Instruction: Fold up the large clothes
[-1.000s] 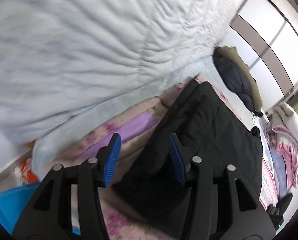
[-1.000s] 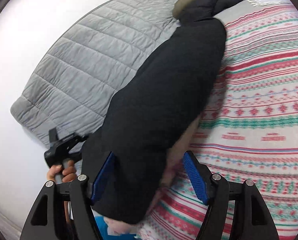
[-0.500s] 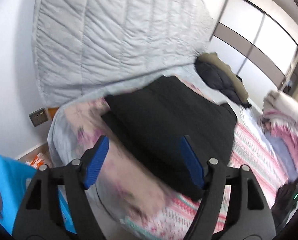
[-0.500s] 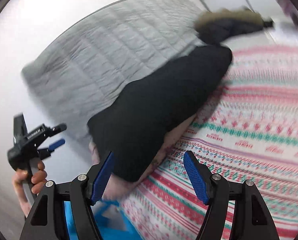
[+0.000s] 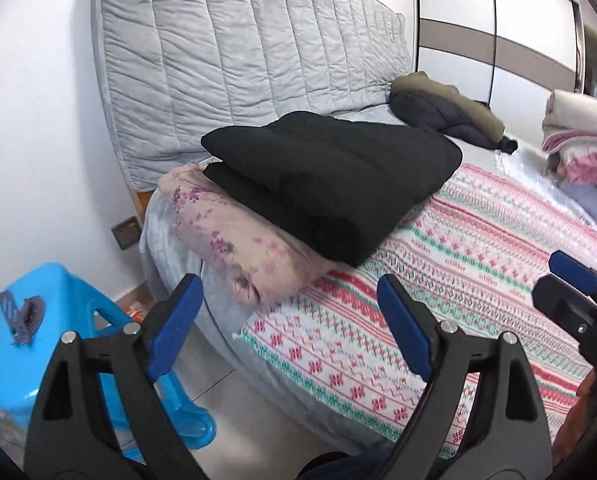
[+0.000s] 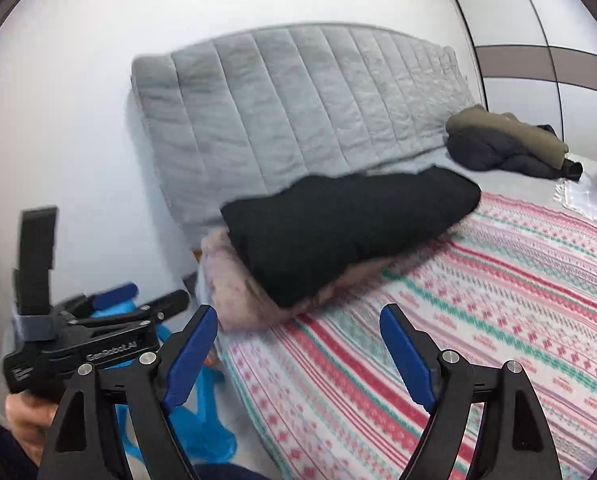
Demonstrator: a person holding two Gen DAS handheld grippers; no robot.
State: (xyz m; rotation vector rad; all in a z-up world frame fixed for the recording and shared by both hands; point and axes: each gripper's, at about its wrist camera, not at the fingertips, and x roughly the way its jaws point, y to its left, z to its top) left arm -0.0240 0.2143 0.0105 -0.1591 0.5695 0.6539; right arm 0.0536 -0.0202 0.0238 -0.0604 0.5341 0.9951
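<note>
Grey quilted headboard [image 5: 238, 56] upright against the white wall, 12 o'clock in both views. Patterned bedspread [image 5: 478, 264], pink, red and green bands, fills 3 to 5 o'clock. Blue plastic stool [image 5: 38, 328] on the floor at 8 o'clock, beside the bed's corner. Wall socket [image 5: 127, 233] low on the wall at 9 o'clock, between stool and headboard. Wardrobe doors [image 5: 498, 32], white with a brown band, at 1 to 2 o'clock. Stack of pink and white bedding [image 5: 582, 140] at 3 o'clock, partly cut off.
</note>
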